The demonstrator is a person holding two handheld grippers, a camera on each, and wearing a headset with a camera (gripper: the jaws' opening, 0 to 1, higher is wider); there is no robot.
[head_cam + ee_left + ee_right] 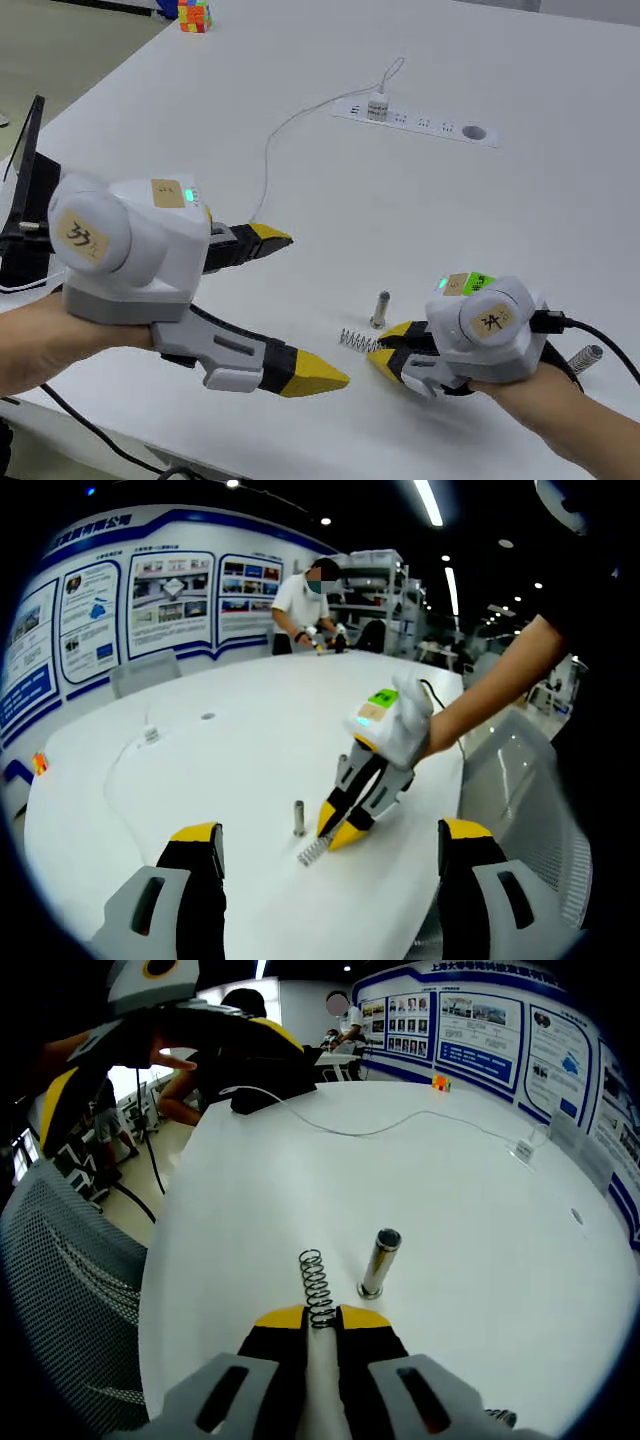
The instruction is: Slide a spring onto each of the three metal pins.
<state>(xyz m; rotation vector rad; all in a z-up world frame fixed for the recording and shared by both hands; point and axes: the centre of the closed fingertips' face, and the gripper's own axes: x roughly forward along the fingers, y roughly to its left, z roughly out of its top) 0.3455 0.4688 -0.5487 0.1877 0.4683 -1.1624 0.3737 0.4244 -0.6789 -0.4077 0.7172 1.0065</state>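
Spring (317,1285): light, floppy coil, likely bends; right gripper (322,1317) pinching its end, just beside upright pin (379,1260). Left gripper (300,308) spread, empty.

We work in a lab-like office (blue-framed wall posters (170,585), storage racks (385,575)), at a large white worktop (420,200).

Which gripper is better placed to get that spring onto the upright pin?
Right: the right gripper is shut on the spring, right beside the pin; the left gripper hangs open and empty.
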